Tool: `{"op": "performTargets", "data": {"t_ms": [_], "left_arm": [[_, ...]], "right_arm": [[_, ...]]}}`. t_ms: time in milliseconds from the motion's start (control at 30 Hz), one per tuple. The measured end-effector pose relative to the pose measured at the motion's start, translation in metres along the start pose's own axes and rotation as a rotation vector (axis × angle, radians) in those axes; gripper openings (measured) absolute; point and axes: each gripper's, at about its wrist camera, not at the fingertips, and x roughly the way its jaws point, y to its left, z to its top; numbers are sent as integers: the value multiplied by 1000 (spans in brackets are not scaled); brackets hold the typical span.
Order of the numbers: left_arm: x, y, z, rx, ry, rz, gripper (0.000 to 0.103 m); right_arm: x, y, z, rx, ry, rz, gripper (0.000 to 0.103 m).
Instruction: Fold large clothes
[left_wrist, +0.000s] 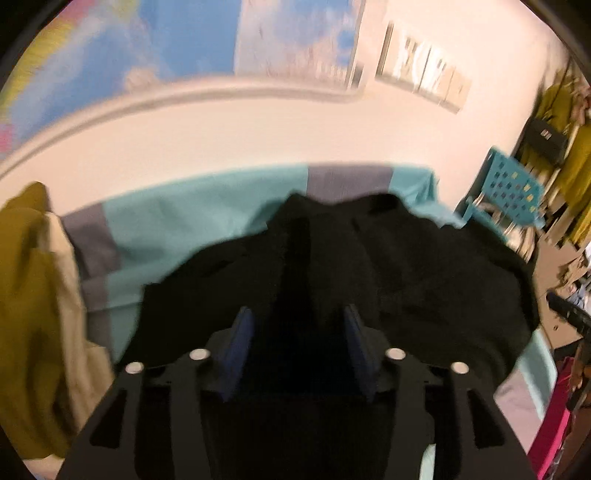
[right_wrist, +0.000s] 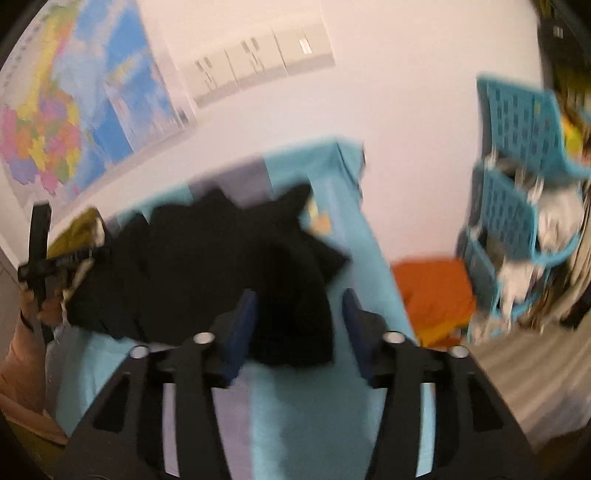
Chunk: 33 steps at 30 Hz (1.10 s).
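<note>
Pale walls back the scene, with a coloured map (right_wrist: 74, 122) hung on the far one and a teal-and-grey striped sheet (left_wrist: 192, 206) spread over the work surface. On that sheet lies the task's piece, a large black garment (left_wrist: 424, 266), rumpled and bunched rather than flat.

Seen from the left wrist, the left claw (left_wrist: 297, 323) has its blue pads (left_wrist: 240, 332) spread apart. Black cloth fills the gap between them and runs on ahead of the tips, but the pads do not press on it. Off to the left of this claw sits a heap of olive and beige cloth (left_wrist: 29, 295); to the far right stands a teal perforated basket (left_wrist: 513, 192).

From the right wrist, the right claw (right_wrist: 299, 308) is likewise spread. A lower edge of the black garment reaches in between its tips, close to the left pad (right_wrist: 242, 325), with bare sheet beside the right one; whether cloth touches that left pad is too blurred to tell. Right of this claw lies orange cloth (right_wrist: 436, 295), with stacked teal baskets (right_wrist: 513, 206) beyond it. Far left, a hand (right_wrist: 40, 306) grips the other tool's black frame at the garment's edge.
</note>
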Motion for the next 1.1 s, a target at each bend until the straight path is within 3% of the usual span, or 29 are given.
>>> {"op": "performTargets", "data": {"t_ms": [67, 133, 233, 333, 400, 433, 467, 500, 533, 600, 633, 667, 733, 800, 900, 933, 967, 1033, 1100], "left_arm": [[-20, 7, -8, 3, -31, 15, 59], [-33, 12, -19, 15, -30, 40, 59], [-37, 20, -36, 28, 9, 87, 70], [-35, 28, -50, 22, 45, 103, 71], [-35, 32, -57, 14, 64, 71, 74], [-34, 32, -60, 16, 76, 57, 76], [-32, 32, -63, 27, 84, 59, 76], [-32, 32, -67, 39, 86, 63, 76], [-29, 30, -69, 54, 88, 68, 72], [-24, 31, -69, 62, 84, 56, 43], [-22, 33, -66, 50, 79, 50, 21], [-22, 34, -64, 42, 72, 63, 4], [-22, 41, -52, 12, 38, 136, 1], [-18, 53, -43, -39, 44, 162, 1], [-13, 67, -41, -87, 72, 117, 2], [-16, 66, -42, -81, 65, 108, 8], [-20, 66, -42, -77, 52, 94, 24], [-29, 65, -41, -74, 19, 76, 43], [-33, 57, -36, -51, 6, 63, 61]], "right_arm": [[-4, 14, 10, -50, -32, 58, 51], [4, 40, 15, -121, -28, 119, 55], [33, 76, 14, -215, 31, 183, 67], [70, 108, 4, -286, 121, 238, 69], [93, 123, -4, -328, 175, 238, 65], [105, 130, -9, -362, 191, 209, 55], [114, 132, -12, -371, 206, 200, 34], [119, 132, -12, -368, 217, 210, 22], [122, 131, -10, -352, 222, 215, 8], [119, 124, -2, -295, 209, 242, 4], [111, 118, 7, -261, 168, 242, 2], [106, 116, 13, -248, 138, 228, 2], [94, 107, 25, -199, 89, 225, 2], [97, 101, 23, -182, 109, 219, 2], [122, 106, 8, -207, 274, 196, 15], [120, 107, 9, -204, 270, 194, 22], [114, 107, 13, -198, 246, 208, 28], [103, 108, 23, -182, 188, 217, 52], [102, 115, 35, -189, 154, 219, 53]]}}
